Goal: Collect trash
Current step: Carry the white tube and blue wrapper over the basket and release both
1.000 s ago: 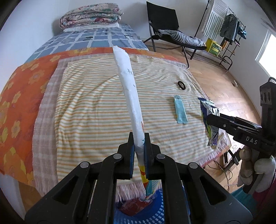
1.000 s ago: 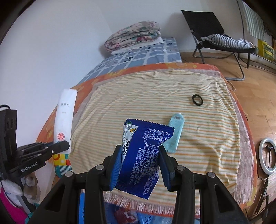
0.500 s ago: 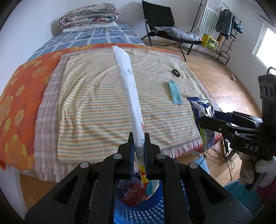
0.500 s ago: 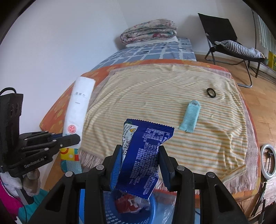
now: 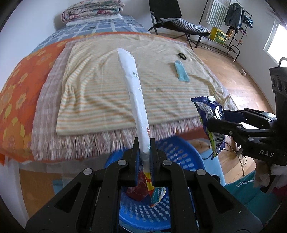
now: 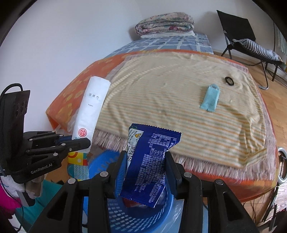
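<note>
Bed [image 5: 16,93]: orange flowered cover, blue checked sheet at the far end.
Blanket [image 5: 111,86]: striped, fringed near edge, spread on the bed.
On blanket, far right: light blue packet [image 5: 181,72], black hair tie [image 5: 182,56] beyond it.
Far end: folded quilts [image 5: 92,9].

Basket [image 5: 181,157] below bed edge [image 5: 100,143], under your two held wrappers. Long packet [image 5: 136,100] left of snack wrapper [image 5: 209,114]. Pouch [image 6: 210,98] on towel [image 6: 172,93], hair tie [image 6: 229,81] behind it.
</note>
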A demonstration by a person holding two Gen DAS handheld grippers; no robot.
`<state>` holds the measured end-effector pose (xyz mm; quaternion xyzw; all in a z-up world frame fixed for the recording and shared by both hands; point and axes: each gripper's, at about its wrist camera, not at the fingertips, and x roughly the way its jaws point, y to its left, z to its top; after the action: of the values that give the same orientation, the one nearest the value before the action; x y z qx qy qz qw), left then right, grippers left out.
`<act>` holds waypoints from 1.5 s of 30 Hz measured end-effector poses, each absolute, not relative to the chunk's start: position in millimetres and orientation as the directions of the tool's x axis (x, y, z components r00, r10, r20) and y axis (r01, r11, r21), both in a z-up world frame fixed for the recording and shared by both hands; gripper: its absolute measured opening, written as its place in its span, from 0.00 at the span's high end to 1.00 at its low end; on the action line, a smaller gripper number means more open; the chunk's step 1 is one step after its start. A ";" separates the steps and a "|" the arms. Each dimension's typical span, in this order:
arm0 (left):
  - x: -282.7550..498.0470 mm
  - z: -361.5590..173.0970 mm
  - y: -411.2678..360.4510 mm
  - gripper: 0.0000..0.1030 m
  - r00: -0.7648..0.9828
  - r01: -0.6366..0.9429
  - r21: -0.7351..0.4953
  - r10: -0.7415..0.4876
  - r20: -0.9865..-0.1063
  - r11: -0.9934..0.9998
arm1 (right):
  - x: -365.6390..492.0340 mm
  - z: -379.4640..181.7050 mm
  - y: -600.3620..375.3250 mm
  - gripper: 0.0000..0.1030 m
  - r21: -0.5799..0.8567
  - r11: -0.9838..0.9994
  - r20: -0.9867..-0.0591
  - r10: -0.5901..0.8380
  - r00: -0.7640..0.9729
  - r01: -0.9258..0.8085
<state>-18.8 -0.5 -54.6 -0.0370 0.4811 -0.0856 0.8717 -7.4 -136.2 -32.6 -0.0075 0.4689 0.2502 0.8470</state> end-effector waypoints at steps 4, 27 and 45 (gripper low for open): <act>-30.3 -64.8 1.6 0.93 0.507 0.102 -0.156 -0.186 -0.842 0.983 | -18.9 -42.6 -133.2 0.59 0.218 0.870 -0.811 0.414 0.414 -0.443; -54.8 -102.8 -2.0 0.93 0.435 0.088 -0.147 -0.171 -0.884 0.985 | -42.2 -76.0 -123.6 0.59 0.234 0.861 -0.854 0.404 0.327 -0.452; -52.1 -109.3 3.5 0.54 0.427 0.048 -0.135 -0.143 -0.893 0.990 | -38.4 -86.5 -128.6 0.45 0.251 0.871 -0.869 0.395 0.298 -0.423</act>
<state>-52.1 3.5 -109.3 -0.0446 0.5323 -0.0566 0.8435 -38.4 -128.6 -86.5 -0.0130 0.5354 0.2538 0.8054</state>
